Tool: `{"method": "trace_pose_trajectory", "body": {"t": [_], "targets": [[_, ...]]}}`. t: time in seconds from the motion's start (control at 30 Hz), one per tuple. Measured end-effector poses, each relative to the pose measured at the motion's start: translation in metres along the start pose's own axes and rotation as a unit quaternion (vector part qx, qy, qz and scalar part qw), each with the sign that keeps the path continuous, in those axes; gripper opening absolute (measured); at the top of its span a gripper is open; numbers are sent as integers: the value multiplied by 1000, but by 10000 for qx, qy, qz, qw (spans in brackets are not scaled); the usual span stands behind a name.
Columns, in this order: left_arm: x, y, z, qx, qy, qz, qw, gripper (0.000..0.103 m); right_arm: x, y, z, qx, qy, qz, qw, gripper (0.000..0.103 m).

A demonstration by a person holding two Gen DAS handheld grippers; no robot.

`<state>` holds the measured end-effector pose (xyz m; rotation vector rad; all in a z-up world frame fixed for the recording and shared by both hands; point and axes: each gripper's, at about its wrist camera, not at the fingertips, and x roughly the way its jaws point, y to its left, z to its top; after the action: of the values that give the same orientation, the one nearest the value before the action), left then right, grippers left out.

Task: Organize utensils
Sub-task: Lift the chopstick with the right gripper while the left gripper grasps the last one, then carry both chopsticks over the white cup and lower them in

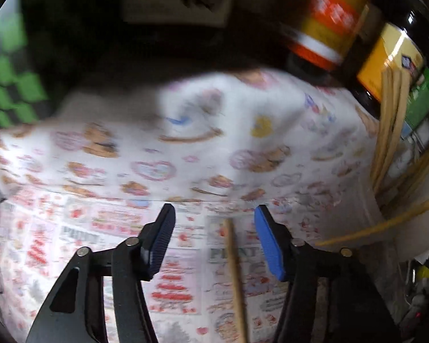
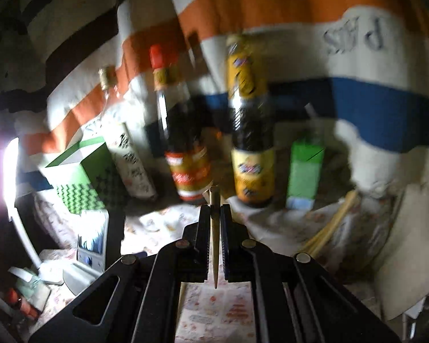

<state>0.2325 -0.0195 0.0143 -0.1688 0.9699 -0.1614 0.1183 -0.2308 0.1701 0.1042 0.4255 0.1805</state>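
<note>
Right gripper (image 2: 215,208): jaws pinched narrow on a single wooden chopstick (image 2: 214,228), which runs lengthwise between the pads, its blunt end poking out ahead of the tips and its pointed end trailing back toward the camera.
Left gripper (image 1: 214,214): jaws about half apart, holding nothing. A second chopstick (image 1: 236,271) lies on the table between the fingers, nearer the blue right-hand pad (image 1: 268,245), and I see no contact with either pad.
Step in hand: I'd judge it to be gathering loose chopsticks into the holder (image 1: 391,200) that sits off to the right of the left jaws, where a bundle of chopsticks (image 1: 389,131) already stands.
Doing it well: centre the lying stick between the pads before closing, so it isn't nudged and sent rolling. Grip near the middle so it doesn't swing.
Materials: the sticks are pale bamboo or wood, thin, tapered and smooth, so likely to slip or roll. The pads are ribbed and rubbery.
Surface: a thin printed table cover (image 1: 100,228), with hearts and bears, lying in soft folds ahead of the jaws.
Beyond the right jaws: dark glass sauce bottles (image 2: 251,143) with glossy labels, and a green carton (image 2: 304,171).
</note>
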Motion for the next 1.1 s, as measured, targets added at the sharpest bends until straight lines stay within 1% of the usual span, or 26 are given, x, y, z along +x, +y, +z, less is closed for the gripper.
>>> {"method": "trace_pose_trajectory", "body": {"t": [0.03,0.1,0.13,0.2,0.3,0.37,0.4,0.5,0.6,0.67,0.73,0.77,0.83,0.93,1.0,1.1], "targets": [[4,-2,-1,-31,18,-83,10000,53,-4,-2,2,0,-50,-82,10000,8],[12,-8,-4,19,85,-81,9999,51,-2,-4,4,14,-111,-156,9998,8],[18,-10,-6,76,140,2,9999,49,-5,-6,5,24,-120,-161,9998,8],[30,-11,-11,117,324,150,9993,38,-7,-11,6,82,-146,-174,9997,8],[47,-9,-13,64,569,93,9983,31,-12,-15,6,121,-211,-231,9994,8],[51,-10,-14,85,581,123,9982,30,-13,-16,7,154,-235,-227,9993,8],[52,-12,-15,128,575,143,9982,26,-14,-17,8,166,-246,-228,9993,8],[58,-17,-17,271,598,222,9976,23,-16,-20,9,180,-281,-271,9991,8],[68,-23,-20,281,678,271,9969,23,-19,-22,9,209,-303,-274,9989,8],[70,-28,-21,368,644,353,9966,19,-20,-21,9,201,-316,-263,9990,8],[72,-35,-25,471,650,342,9962,13,-21,-20,9,181,-333,-256,9990,8],[74,-38,-27,539,667,320,9958,8,-21,-20,9,176,-341,-255,9989,8],[79,-49,-29,662,687,386,9947,7,-23,-21,9,188,-355,-257,9989,8],[74,-60,-29,727,647,435,9943,7,-26,-23,10,214,-386,-267,9987,8],[60,-68,-26,773,499,455,9947,6,-28,-25,11,230,-416,-279,9985,8],[28,-74,-21,815,176,322,9960,6,-33,-27,12,263,-463,-265,9982,8]]}}
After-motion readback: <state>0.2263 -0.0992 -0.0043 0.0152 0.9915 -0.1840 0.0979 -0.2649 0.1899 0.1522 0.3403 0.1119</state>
